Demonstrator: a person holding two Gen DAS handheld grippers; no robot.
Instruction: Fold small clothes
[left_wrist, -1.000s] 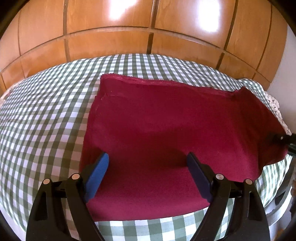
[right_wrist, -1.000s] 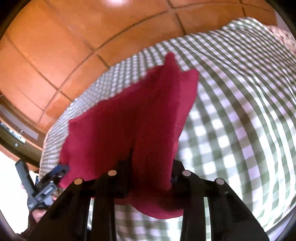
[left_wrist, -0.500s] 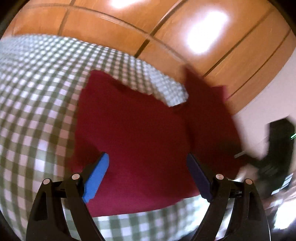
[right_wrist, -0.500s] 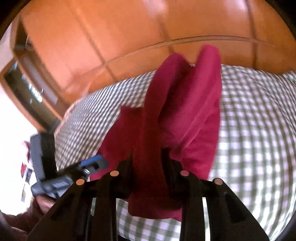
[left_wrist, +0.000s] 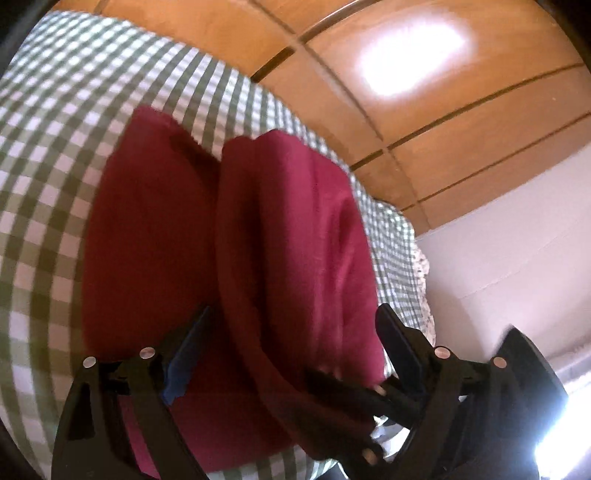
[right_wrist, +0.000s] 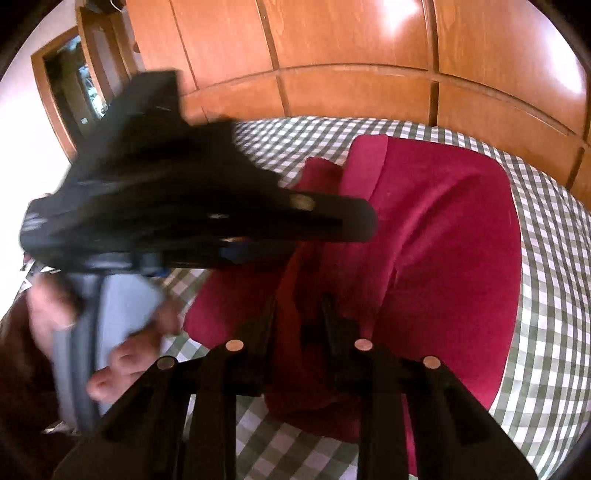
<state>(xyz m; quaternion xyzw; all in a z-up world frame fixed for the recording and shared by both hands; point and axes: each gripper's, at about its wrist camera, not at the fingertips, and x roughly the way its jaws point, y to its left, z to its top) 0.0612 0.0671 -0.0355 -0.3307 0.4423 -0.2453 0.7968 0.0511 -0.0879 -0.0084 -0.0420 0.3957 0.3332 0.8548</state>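
Note:
A dark red cloth lies on the green-checked bed, its right half doubled over onto the left half. My left gripper stands wide open over the cloth's near edge, gripping nothing. Between its jaws sit the right gripper's black fingers, holding the folded edge. In the right wrist view the right gripper has a bunched fold of the red cloth between its jaws, which are opening; the cloth still fills the gap. The left gripper crosses just in front, held by a hand.
Glossy wooden wardrobe panels rise behind the bed. A white wall is at the right. Checked sheet shows bare to the right of the cloth. A dark wood-framed opening is at the far left.
The right gripper swept the cloth's right side over onto the left half, making a fold, and now sits close against the left gripper. Both wrists rolled. The right jaws have widened slightly.

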